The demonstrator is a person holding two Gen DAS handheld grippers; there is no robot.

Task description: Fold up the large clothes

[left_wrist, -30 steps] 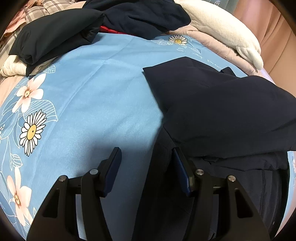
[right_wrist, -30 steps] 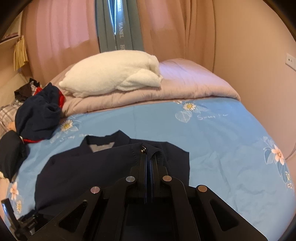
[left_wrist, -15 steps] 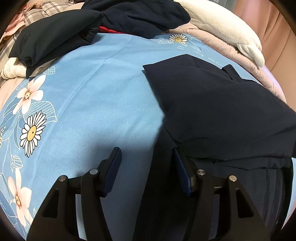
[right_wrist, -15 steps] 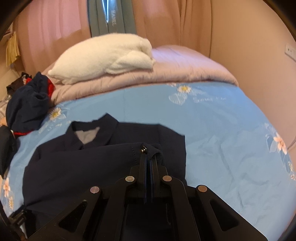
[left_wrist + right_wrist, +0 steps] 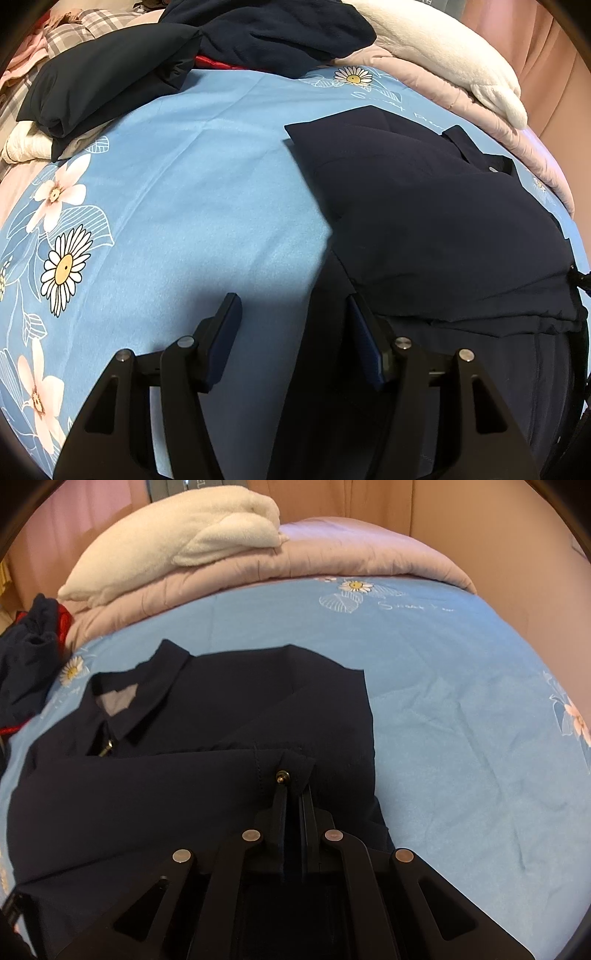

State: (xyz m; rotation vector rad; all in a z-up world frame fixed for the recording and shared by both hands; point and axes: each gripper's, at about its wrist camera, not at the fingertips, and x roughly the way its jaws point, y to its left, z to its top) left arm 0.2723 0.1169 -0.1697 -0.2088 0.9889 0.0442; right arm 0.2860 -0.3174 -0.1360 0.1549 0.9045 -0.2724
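Right gripper [image 5: 295,794] fingers clenched on dark navy collared jacket [image 5: 207,753] cuff, laying sleeve across body; left gripper [image 5: 291,321] fingers released, straddling jacket's edge on blue floral bedsheet [image 5: 192,192].

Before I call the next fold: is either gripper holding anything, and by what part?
The right gripper is shut on the navy jacket, pinching a folded-over edge by a snap. The left gripper is open, holding nothing.
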